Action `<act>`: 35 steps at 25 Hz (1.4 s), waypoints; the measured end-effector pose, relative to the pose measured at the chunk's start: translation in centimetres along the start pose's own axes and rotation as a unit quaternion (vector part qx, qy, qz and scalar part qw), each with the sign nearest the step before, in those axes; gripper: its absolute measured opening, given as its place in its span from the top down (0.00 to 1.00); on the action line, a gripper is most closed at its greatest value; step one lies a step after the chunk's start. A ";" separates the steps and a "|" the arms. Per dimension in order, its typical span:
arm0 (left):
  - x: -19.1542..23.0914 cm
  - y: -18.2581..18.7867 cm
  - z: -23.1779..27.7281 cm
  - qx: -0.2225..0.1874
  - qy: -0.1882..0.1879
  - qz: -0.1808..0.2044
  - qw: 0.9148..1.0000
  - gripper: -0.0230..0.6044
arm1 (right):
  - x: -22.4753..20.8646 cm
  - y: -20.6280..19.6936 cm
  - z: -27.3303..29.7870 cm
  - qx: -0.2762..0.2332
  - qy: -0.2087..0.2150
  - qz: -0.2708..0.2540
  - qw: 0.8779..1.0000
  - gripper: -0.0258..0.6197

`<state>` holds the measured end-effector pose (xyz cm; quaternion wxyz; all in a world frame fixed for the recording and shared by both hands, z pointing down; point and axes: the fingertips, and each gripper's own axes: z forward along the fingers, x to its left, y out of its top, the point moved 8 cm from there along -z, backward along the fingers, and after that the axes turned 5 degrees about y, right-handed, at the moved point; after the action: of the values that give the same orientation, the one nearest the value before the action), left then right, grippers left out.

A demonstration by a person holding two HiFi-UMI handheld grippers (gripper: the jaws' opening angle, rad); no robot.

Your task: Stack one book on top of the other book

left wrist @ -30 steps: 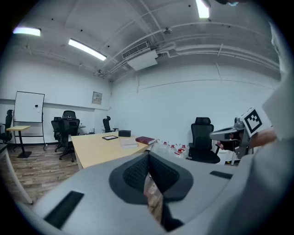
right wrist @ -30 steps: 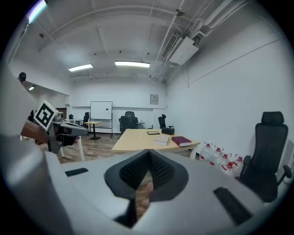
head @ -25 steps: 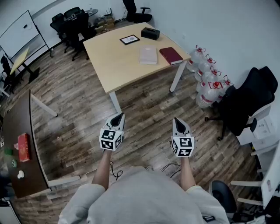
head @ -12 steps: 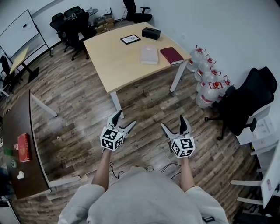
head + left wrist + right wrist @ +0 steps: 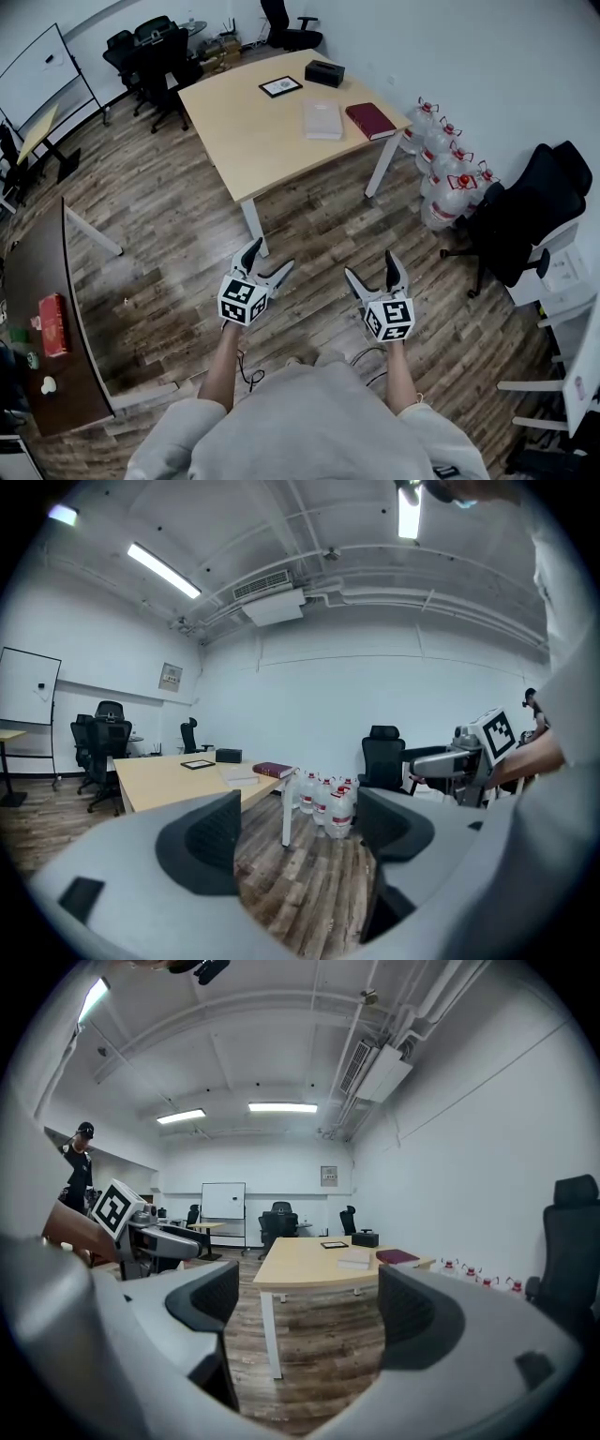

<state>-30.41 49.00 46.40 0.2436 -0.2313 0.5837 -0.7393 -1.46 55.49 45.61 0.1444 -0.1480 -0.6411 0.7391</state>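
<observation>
Two books lie side by side on the far part of a light wooden table [image 5: 239, 127]: a cream book [image 5: 322, 119] and, to its right, a dark red book [image 5: 371, 120]. Both grippers hang over the wood floor, well short of the table. My left gripper [image 5: 270, 256] is open and empty. The jaws of my right gripper [image 5: 371, 264] are opening, with nothing between them. The left gripper view shows the red book [image 5: 273, 770] and the cream book [image 5: 242, 776] far beyond its jaws. In the right gripper view the cream book [image 5: 355, 1259] and the red book [image 5: 397, 1256] lie on the table [image 5: 300, 1267] ahead.
A black box [image 5: 324, 72] and a framed tablet [image 5: 278, 86] sit at the table's far end. Several water bottles [image 5: 448, 178] stand by the wall on the right, beside a black office chair [image 5: 525, 220]. A dark table [image 5: 37, 281] carrying a red box [image 5: 52, 324] is on the left.
Both grippers went from shut to wide open. The hands stay low over the floor, and the right one has shifted slightly.
</observation>
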 end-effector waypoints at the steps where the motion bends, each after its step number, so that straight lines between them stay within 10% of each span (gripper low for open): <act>1: 0.0 0.0 0.0 -0.001 -0.003 0.000 1.000 0.35 | 0.2 -0.1 -0.1 0.001 -0.001 0.000 1.000 0.26; 35: 10.1 3.9 21.2 0.014 0.036 -0.019 0.999 0.35 | -15.5 0.7 18.9 0.027 0.002 0.009 1.000 0.27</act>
<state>-24.63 25.94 47.67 0.2119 -0.2119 0.5774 -0.7595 5.12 32.05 47.98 0.1434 -0.1515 -0.6194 0.7569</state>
